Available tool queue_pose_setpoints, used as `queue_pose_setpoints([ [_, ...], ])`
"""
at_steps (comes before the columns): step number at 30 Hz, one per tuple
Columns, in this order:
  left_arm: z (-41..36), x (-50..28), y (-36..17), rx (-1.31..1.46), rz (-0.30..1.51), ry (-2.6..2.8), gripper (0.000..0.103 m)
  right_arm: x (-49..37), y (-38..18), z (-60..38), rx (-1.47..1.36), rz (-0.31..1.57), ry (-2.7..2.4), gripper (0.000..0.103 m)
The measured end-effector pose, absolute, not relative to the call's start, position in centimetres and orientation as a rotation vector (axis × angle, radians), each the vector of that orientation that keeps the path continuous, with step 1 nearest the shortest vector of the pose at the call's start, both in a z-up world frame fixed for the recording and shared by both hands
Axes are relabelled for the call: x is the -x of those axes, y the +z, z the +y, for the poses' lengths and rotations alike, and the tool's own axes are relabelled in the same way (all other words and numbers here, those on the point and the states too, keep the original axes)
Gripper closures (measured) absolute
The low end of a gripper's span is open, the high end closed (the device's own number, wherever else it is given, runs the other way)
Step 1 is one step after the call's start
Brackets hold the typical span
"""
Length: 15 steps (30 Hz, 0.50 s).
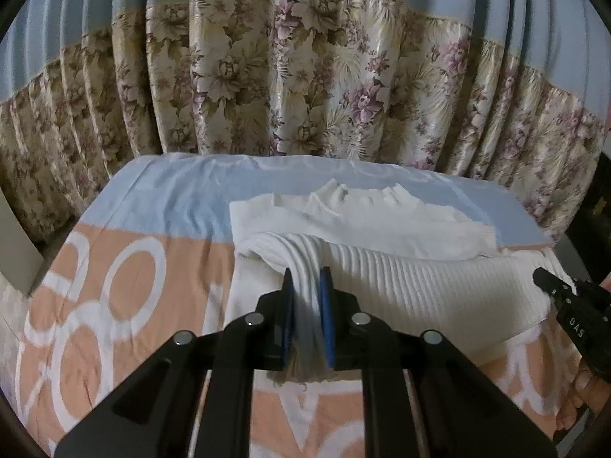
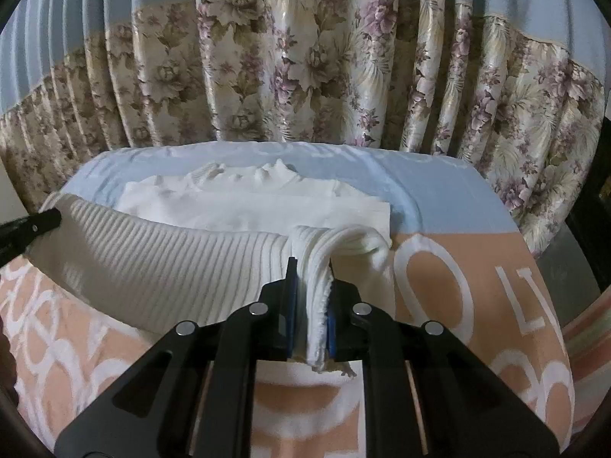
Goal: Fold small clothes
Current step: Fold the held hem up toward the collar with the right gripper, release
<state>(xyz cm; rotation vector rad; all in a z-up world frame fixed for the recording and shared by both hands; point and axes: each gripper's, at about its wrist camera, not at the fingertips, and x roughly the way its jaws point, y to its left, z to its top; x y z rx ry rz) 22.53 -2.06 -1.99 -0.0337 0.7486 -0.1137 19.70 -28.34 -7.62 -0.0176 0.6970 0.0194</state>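
The left gripper (image 1: 307,278) pinches one bottom corner of the white ribbed knit sweater (image 1: 420,286), and the right gripper (image 2: 311,267) pinches the other. The sweater lies on a peach and blue printed cloth (image 1: 152,210). Behind hangs a flowery curtain (image 1: 305,76).

Home setting, most likely a bedroom or living room — hard to say which from the fisheye views. Full-width pleated curtain (image 1: 305,76) behind the work surface: blue upper band, cream floral lower part with purple and brown blossoms. Surface is draped in a household cloth (image 1: 133,267) — peach with large white rings and letters, pale blue at the far end. A white ribbed knit garment (image 2: 172,259) lies on it, laundry-style. Dark furniture edge (image 2: 595,229) at far right, possibly a chair or frame. Dim indoor lighting, domestic fabrics throughout.
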Motion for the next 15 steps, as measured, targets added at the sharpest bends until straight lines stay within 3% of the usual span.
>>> queue_pose_setpoints([
  [15,-2.4,-31.0,-7.0,0.027,0.886,-0.078,0.089,-28.0,-11.4,-29.6,-0.036,0.805,0.053,0.090],
])
